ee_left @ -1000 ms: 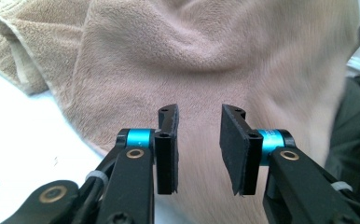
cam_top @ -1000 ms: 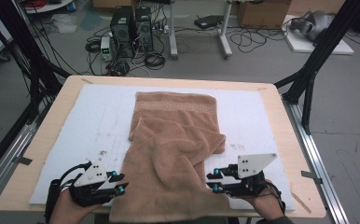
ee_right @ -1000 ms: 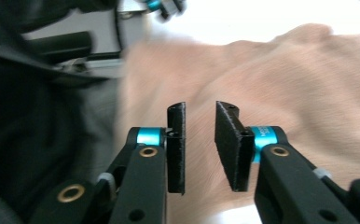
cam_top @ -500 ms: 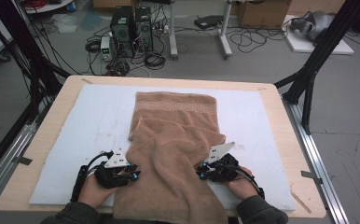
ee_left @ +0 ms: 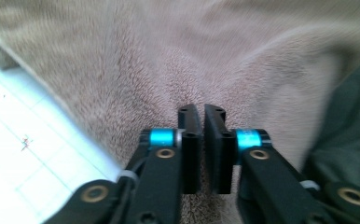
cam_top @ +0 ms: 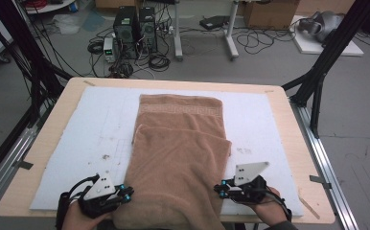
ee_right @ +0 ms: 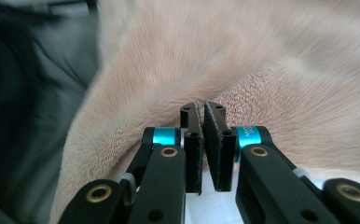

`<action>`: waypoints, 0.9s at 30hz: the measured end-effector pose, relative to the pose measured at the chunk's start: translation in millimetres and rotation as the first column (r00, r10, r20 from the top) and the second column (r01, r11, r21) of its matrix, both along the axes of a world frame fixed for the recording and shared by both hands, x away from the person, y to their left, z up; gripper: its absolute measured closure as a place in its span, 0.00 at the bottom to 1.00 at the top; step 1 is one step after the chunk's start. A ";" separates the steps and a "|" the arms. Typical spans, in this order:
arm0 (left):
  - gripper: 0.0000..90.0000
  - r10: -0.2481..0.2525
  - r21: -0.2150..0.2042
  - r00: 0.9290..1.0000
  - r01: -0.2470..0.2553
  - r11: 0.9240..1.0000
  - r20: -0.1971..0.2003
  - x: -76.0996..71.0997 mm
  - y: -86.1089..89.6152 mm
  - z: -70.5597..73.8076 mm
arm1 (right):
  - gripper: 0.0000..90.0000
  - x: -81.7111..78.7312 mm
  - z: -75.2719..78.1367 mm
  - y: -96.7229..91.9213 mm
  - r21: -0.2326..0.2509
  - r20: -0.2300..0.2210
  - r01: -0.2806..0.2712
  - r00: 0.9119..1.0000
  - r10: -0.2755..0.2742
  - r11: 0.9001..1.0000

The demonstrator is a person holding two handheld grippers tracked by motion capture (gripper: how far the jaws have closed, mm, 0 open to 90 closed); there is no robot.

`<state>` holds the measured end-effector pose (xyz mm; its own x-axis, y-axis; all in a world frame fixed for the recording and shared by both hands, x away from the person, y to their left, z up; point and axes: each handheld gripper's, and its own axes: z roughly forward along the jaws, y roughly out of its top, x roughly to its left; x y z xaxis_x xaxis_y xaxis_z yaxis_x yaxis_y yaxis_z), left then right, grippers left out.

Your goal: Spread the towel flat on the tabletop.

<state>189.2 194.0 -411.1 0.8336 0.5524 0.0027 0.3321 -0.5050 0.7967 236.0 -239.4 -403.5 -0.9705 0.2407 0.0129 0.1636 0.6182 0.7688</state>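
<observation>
A tan towel point(cam_top: 179, 153) lies lengthwise on the white mat point(cam_top: 77, 139), its near end hanging over the table edge. Left gripper point(cam_top: 125, 193) and right gripper point(cam_top: 219, 188) each pinch a near corner.

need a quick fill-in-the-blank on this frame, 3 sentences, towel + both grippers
1. The towel lying on the white mat is light ______ in colour.
2. The left gripper sits at the towel's ______ edge, as the person sees it.
3. Each of the two grippers, the right gripper included, has its black fingers nearly ______.

Missing words: brown; left; closed
</observation>
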 end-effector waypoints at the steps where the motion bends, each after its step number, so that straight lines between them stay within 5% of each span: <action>1: 0.81 -0.004 -0.003 1.000 0.004 1.000 0.005 -1.3 0.3 3.8 | 0.93 -3.3 5.1 -2.9 0.029 0.009 0.001 1.000 -0.001 1.000; 3: 0.75 -0.005 0.019 1.000 0.005 1.000 0.029 4.1 -1.6 7.8 | 0.89 0.0 10.3 -6.0 0.022 0.045 0.029 0.999 -0.030 0.999; 8: 0.68 0.030 0.028 0.998 -0.031 0.999 0.051 41.1 -8.6 -3.3 | 0.73 35.9 -10.0 0.3 -0.059 -0.013 0.070 0.997 -0.071 0.996; 11: 0.65 0.078 0.045 0.997 -0.079 0.996 0.024 69.8 -13.8 -18.4 | 0.68 52.3 -23.8 6.3 -0.053 -0.063 0.084 0.994 -0.087 0.995; 14: 0.68 0.067 0.086 0.997 -0.062 0.994 -0.048 84.3 -17.3 -30.1 | 0.74 59.7 -34.2 13.5 -0.075 -0.090 0.078 0.992 -0.084 0.994; 17: 0.91 0.050 0.058 0.997 -0.046 0.997 -0.056 83.5 -16.0 -31.5 | 0.86 61.7 -38.0 15.6 -0.071 -0.092 0.061 0.994 -0.067 0.996; 23: 0.94 0.043 0.055 0.999 -0.042 0.998 -0.026 59.3 -12.3 -27.4 | 0.95 49.3 -33.7 17.2 -0.070 -0.070 0.033 0.997 -0.038 0.997; 27: 0.94 0.007 0.067 0.999 -0.004 0.998 -0.036 20.3 -0.1 -21.5 | 0.95 23.8 -28.6 16.6 -0.066 -0.066 -0.016 0.998 0.012 0.998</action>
